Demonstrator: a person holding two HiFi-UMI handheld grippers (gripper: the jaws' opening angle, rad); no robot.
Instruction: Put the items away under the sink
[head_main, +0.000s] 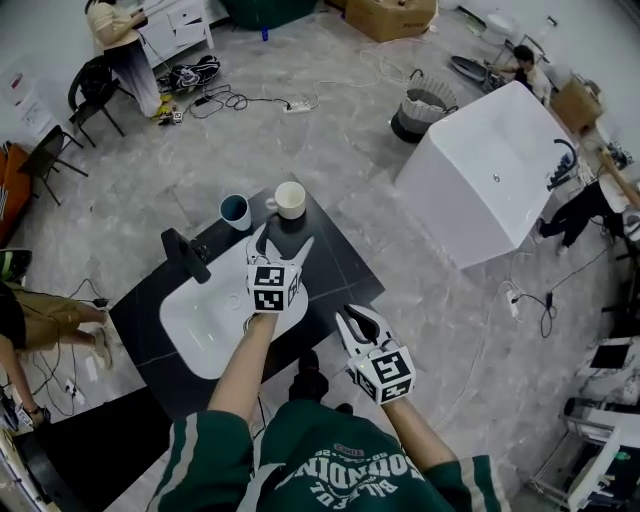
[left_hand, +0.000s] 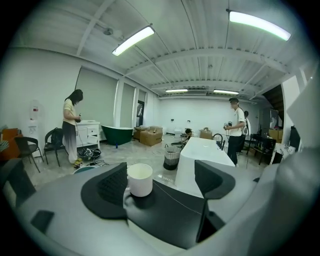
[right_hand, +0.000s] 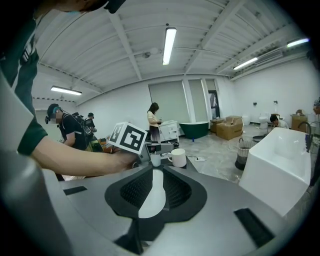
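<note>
Hovering nearest the person, the right gripper (head_main: 350, 320) is pinching its jaws together on nothing at the black slab surface's (head_main: 340, 262) near edge. Further out, the left gripper (head_main: 283, 240) is reaching over the white oval sink basin (head_main: 205, 315), released and empty. Just beyond its tips, a white ceramic mug (head_main: 290, 200) is standing upright, a dark teal mug (head_main: 235, 211) sitting beside it.

No legible text; shirt lettering (head_main: 345, 467) indistinct.

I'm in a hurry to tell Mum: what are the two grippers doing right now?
Left gripper: jaws open, empty; white mug just ahead, not gripped.
Right gripper: jaws shut, holding nothing.
</note>
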